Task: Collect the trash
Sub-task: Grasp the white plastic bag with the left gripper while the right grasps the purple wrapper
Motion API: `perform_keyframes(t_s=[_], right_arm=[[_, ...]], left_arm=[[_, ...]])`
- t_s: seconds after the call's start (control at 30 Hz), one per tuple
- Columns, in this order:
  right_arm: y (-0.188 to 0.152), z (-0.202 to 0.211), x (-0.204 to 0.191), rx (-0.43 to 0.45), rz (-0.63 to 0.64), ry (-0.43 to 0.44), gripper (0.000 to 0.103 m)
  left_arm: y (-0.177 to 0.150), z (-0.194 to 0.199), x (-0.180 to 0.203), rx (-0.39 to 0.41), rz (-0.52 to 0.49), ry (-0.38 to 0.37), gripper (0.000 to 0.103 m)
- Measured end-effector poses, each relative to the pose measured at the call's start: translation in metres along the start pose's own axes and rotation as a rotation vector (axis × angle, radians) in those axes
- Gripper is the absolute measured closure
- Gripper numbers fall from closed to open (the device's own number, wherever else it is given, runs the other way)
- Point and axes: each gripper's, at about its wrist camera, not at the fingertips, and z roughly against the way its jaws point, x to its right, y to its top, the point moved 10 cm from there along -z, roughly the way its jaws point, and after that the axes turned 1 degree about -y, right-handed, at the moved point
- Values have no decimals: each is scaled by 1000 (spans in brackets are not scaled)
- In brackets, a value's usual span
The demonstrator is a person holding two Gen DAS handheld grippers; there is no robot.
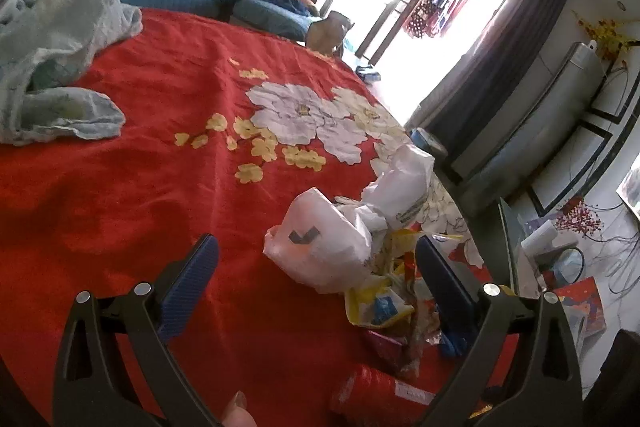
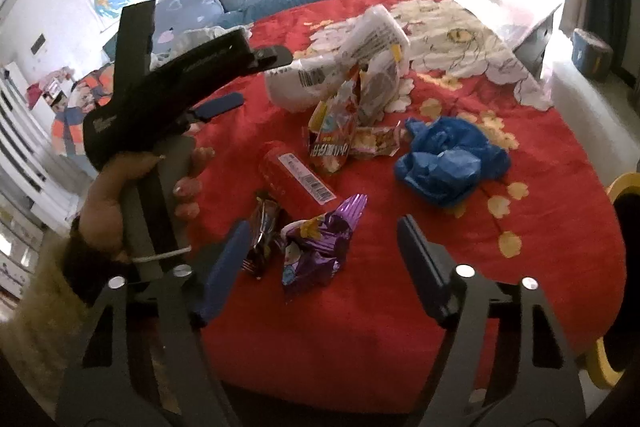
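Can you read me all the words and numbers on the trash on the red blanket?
No text here is clear enough to quote.
White bag: barcode and printed lines, too blurred.
Red tube: white label with a barcode, too small.
Red snack packet: big characters, blurred, unreadable.
Purple wrapper: pictures only, no words I can make out.
White bag in the left view: a grey mark, not letters I can read.

Red blanket [image 1: 120, 207] lies bare across its middle and near edge: open passage there. Crumpled pale cloth [image 1: 52, 59] blocks the far left corner. Near the right edge, white bags [image 1: 328, 247], wrappers [image 2: 316, 251], red tube [image 2: 296, 175] and blue bag [image 2: 448, 159] crowd together.
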Motion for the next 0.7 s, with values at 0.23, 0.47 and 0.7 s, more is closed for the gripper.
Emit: perform_keyframes(t_s=[0.23, 0.47, 0.7], right_arm=[[-7, -5, -7, -32, 16, 31, 80], [-3, 2, -6, -13, 21, 41, 81], [6, 16, -7, 24, 24, 60, 81]], left_arm=[[-2, -17, -4, -33, 41, -23, 38], [-6, -16, 2, -25, 36, -48, 61], [3, 6, 9, 39, 19, -56, 72]])
